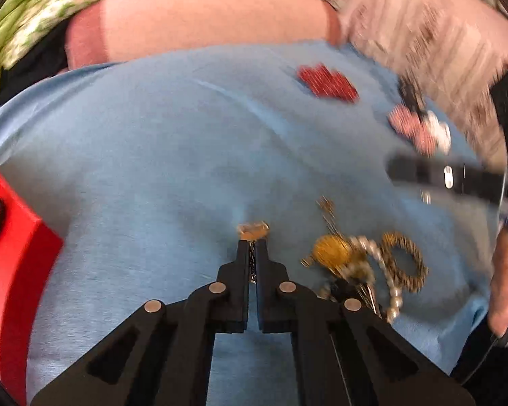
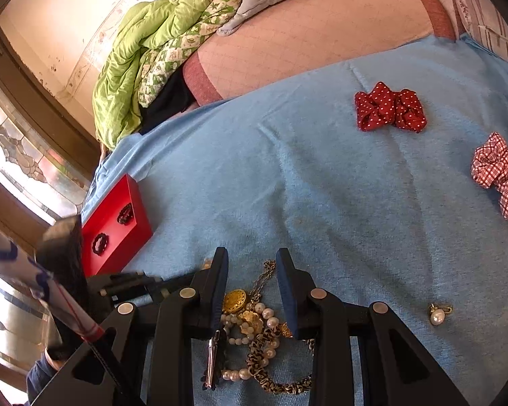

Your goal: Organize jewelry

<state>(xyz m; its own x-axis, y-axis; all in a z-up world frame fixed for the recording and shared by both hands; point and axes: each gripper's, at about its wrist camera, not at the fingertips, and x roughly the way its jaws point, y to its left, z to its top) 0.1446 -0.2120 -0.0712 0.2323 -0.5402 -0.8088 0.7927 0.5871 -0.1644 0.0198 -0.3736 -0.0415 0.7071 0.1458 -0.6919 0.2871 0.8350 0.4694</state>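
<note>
A blue blanket (image 2: 321,186) is spread over a bed, and on it everything is laid. A red box (image 2: 118,226) is set near the blanket's left edge, with two dark ring-like pieces seen on its top. A red polka-dot scrunchie (image 2: 391,107) is placed toward the far right part of the blanket, and a red checked scrunchie (image 2: 498,172) at the right edge. A jewelry pile (image 2: 254,331) of pearl strands, gold pieces and a patterned chain is gathered at the near edge.

The right gripper (image 2: 252,260) is held low and level over the pile, its fingers (image 2: 220,270) spread apart with the jewelry seen between them. A single pearl earring (image 2: 438,314) is left apart, to the right of the pile.

The left gripper (image 1: 253,242) is pointed forward above the blanket, left of the pile, its fingers (image 1: 242,253) closed on a thin chain (image 1: 253,264), with a small gold piece (image 1: 253,230) seen at the tips. The left wrist view is blurred.
</note>
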